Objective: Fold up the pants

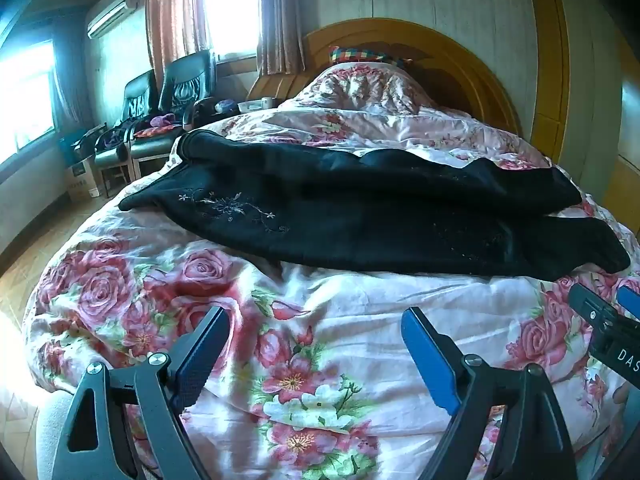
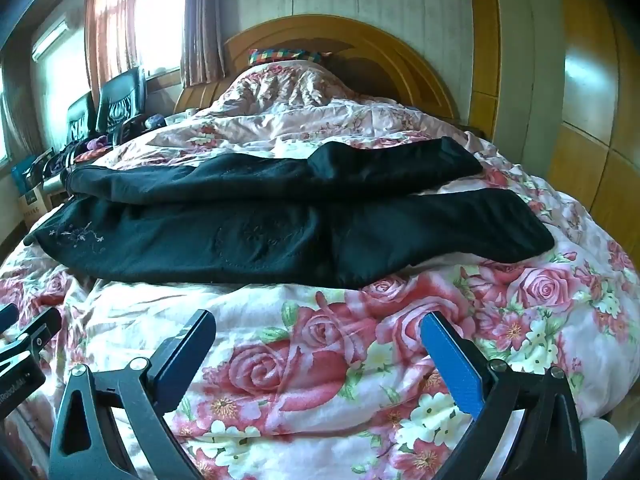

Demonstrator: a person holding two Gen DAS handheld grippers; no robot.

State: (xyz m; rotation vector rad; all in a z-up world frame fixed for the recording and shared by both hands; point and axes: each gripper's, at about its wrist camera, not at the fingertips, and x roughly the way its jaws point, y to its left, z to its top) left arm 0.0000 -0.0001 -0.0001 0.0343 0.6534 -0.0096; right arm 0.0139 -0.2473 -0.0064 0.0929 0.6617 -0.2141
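Above floral quilt (image 1: 340,320): left tongs (image 1: 316,320), right tongs (image 2: 320,324) wide open, empty.

The right hand-held gripper (image 1: 618,312) carries white letters "DAS", cut off at the frame edge. The left hand-held gripper (image 2: 24,330) shows partly legible white lettering, roughly "RobotAI".

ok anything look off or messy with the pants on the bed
Nothing damaged or spilled. The black pants lie crosswise on the floral quilt, unfolded, with the two legs splayed apart at the right. Both grippers are open and clear of them.
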